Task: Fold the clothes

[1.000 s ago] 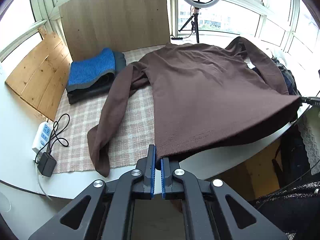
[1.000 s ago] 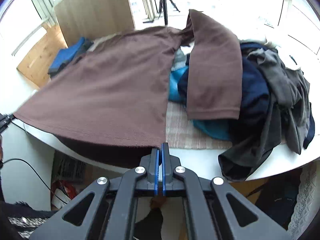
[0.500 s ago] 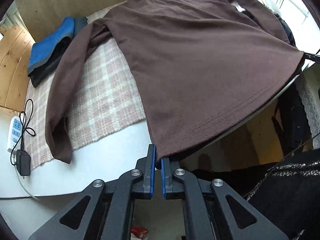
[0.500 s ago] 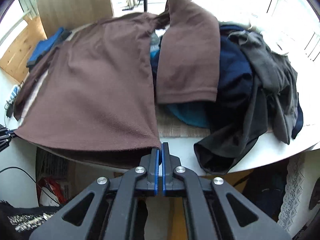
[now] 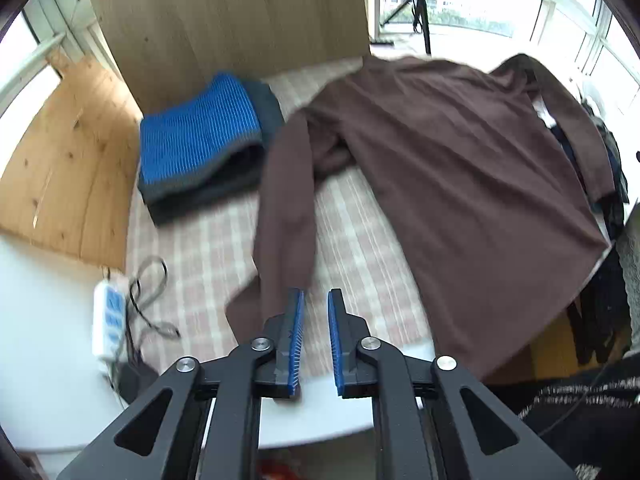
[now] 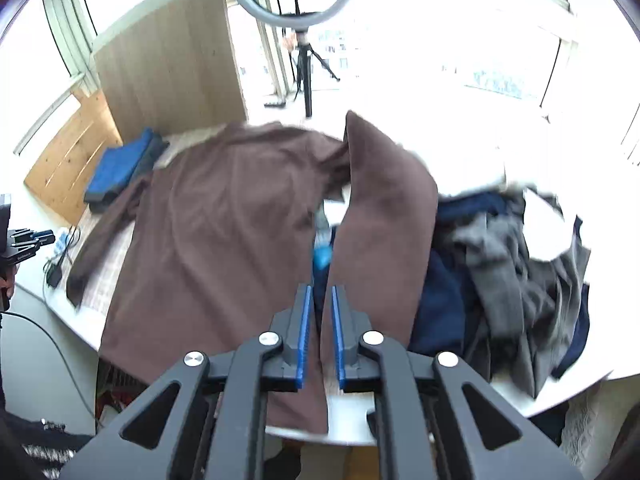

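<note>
Brown long-sleeve top (image 5: 460,184) lies spread flat on the checked cloth (image 5: 224,256), hem hanging over the table's near edge. One sleeve (image 5: 284,216) runs down toward my left gripper (image 5: 314,340); the other sleeve (image 6: 384,224) is draped over the pile of unfolded clothes (image 6: 512,264) to the right of the top. A folded blue-and-grey stack (image 5: 200,148) sits just left of the top's shoulder.

My read: top is laid out, sleeve folds come next. To do that well, I'd pinch each sleeve near the cuff, single layer only, and lay it straight across the body without dragging the torso. The sleeve on the pile needs lifting clear so it doesn't snag the dark garments beneath.

Left gripper: blue pads (image 5: 296,332) parted by a moderate gap, nothing between them, hovering by the sleeve end. Right gripper (image 6: 320,332): narrower gap, also gripping nothing, over the gap between body and right sleeve.
</note>
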